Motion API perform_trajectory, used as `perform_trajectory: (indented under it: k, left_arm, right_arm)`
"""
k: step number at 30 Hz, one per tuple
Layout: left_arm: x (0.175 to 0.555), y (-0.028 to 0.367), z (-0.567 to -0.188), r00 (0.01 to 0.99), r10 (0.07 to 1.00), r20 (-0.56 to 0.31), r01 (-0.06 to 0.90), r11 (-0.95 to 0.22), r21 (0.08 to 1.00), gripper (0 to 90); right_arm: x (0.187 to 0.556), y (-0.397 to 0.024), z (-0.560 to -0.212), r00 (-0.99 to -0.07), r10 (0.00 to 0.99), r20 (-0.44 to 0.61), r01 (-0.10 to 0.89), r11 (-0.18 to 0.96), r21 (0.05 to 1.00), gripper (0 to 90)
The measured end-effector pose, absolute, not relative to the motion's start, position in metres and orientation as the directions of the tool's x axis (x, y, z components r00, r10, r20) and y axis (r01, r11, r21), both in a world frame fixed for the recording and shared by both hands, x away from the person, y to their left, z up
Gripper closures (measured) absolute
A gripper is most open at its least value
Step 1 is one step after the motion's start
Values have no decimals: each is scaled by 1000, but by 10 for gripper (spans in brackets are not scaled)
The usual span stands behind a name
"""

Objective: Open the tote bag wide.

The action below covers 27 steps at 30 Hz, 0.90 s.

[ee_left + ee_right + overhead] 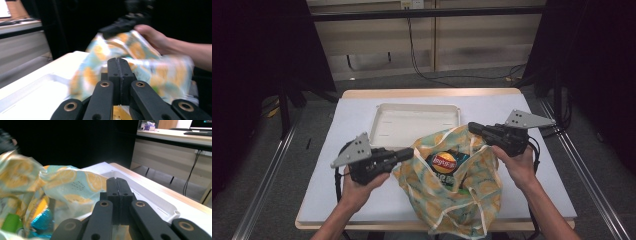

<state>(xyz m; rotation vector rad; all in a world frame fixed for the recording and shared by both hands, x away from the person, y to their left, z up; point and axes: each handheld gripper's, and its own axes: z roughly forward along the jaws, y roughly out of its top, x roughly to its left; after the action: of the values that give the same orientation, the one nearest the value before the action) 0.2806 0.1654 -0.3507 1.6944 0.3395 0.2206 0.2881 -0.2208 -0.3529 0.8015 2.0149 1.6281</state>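
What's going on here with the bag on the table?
A person holds a gripper in each hand and has each clamped on one side of the mouth of a lemon-print bag, pulling it open. The left gripper grips the bag's left edge, the right gripper the far right edge. Inside lies a snack packet. An empty white tray sits just behind the bag on the table.

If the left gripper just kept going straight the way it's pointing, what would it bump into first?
Most likely the lemon-print bag. The left gripper points across the table toward the right gripper, its shut jaws already at the bag's near rim, apparently pinching it. Further on it would meet the chips packet inside, though depth is unclear.
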Motion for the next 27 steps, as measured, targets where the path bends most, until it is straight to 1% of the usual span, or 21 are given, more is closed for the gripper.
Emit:
perform_trajectory:
  k: [1,2,3,6,7,9,11,12,14,15,17,20,24,25,27]
  left_arm:
    - [285,167,-352,933,356,-55,107,-129,986,900]
    - [295,171,-356,919,390,-62,121,-129,984,900]
    - [295,171,-356,919,390,-62,121,-129,984,900]
    - [311,178,-371,891,438,-117,185,-116,976,900]
    - [311,178,-371,891,438,-117,185,-116,976,900]
    - [317,182,-381,881,453,-139,215,-122,969,900]
    - [321,185,-394,870,461,-172,257,-126,958,900]
    - [321,185,-394,870,461,-172,257,-126,958,900]
    - [321,187,-397,871,457,-182,268,-130,955,900]
    - [321,186,-398,870,458,-181,266,-128,955,900]
    - [321,186,-397,870,457,-183,268,-127,955,900]
    - [321,185,-399,872,455,-178,266,-136,954,900]
    - [321,184,-401,870,459,-181,272,-138,952,900]
    - [321,185,-402,873,452,-185,273,-137,952,900]
    - [321,185,-402,874,449,-187,274,-136,952,900]
  right_arm:
    - [291,-223,-357,-731,681,25,178,155,972,900]
    - [292,-224,-360,-728,685,26,181,156,971,900]
    - [294,-227,-362,-723,690,32,189,153,970,900]
    - [297,-233,-368,-711,702,41,211,157,965,898]
    - [297,-233,-368,-711,702,41,211,157,965,898]
    - [296,-237,-372,-708,705,40,223,169,960,890]
    - [289,-242,-375,-718,695,41,232,183,955,822]
    - [289,-242,-375,-718,695,41,232,183,955,822]
    - [282,-245,-373,-729,683,45,224,175,959,750]
    - [275,-246,-369,-738,673,46,210,164,964,685]
    - [271,-247,-366,-746,664,51,202,153,967,673]
    - [253,-250,-354,-760,648,45,178,142,974,639]
    - [244,-253,-349,-766,642,44,166,130,978,622]
    - [237,-253,-346,-770,635,54,161,111,981,597]
    - [229,-249,-344,-783,619,65,163,104,981,597]
